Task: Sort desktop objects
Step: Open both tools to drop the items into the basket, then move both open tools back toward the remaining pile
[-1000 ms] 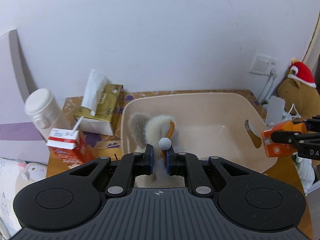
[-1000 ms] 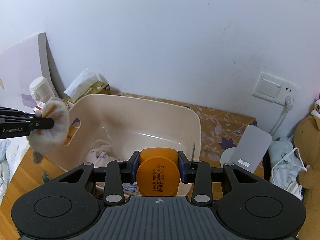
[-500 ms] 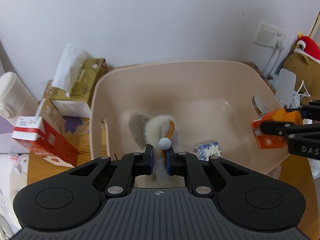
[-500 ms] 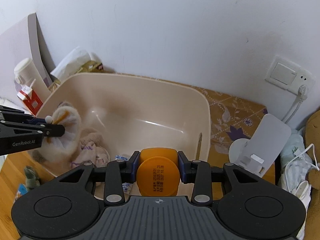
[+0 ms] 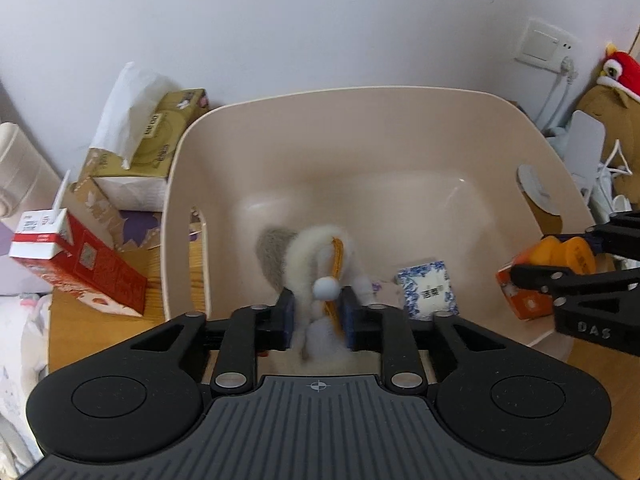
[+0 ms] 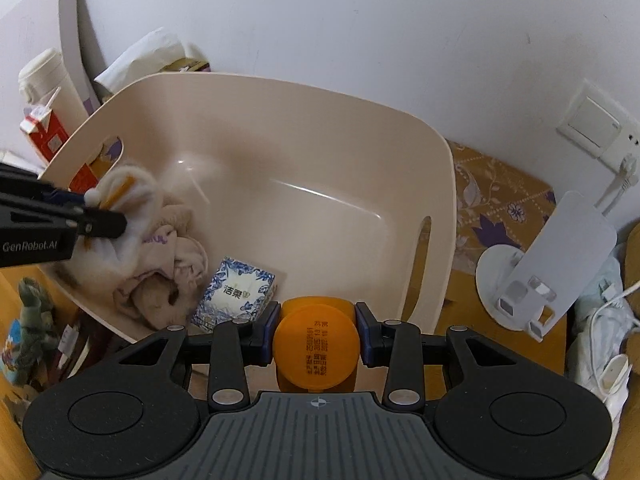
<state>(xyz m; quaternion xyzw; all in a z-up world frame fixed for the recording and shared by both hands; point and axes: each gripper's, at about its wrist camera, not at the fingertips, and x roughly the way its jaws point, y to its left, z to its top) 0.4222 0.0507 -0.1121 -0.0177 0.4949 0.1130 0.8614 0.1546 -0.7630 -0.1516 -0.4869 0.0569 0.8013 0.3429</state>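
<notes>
- Left gripper (image 5: pixel 318 312): jaws opening, fluffy white plush toy (image 5: pixel 316 256) between them, its blue-white bead and orange cord in the gap. Pads look just clear of the fur; contact uncertain.
- The plush toy is blurred and hangs inside the beige plastic tub (image 5: pixel 372 100), at the tub's left side, above a crumpled beige cloth (image 6: pixel 176 248).
- Right gripper (image 6: pixel 318 330): narrow, pads clamped on the orange cap of an orange carton (image 5: pixel 532 284), over the tub's near right rim.
- On the tub floor: blue-and-white tissue pack (image 6: pixel 236 294), beside the cloth.
- Outside the tub, left: red milk carton (image 5: pixel 80 264), gold tissue box (image 5: pixel 156 140).
- Right: white phone stand (image 6: pixel 548 268).
</notes>
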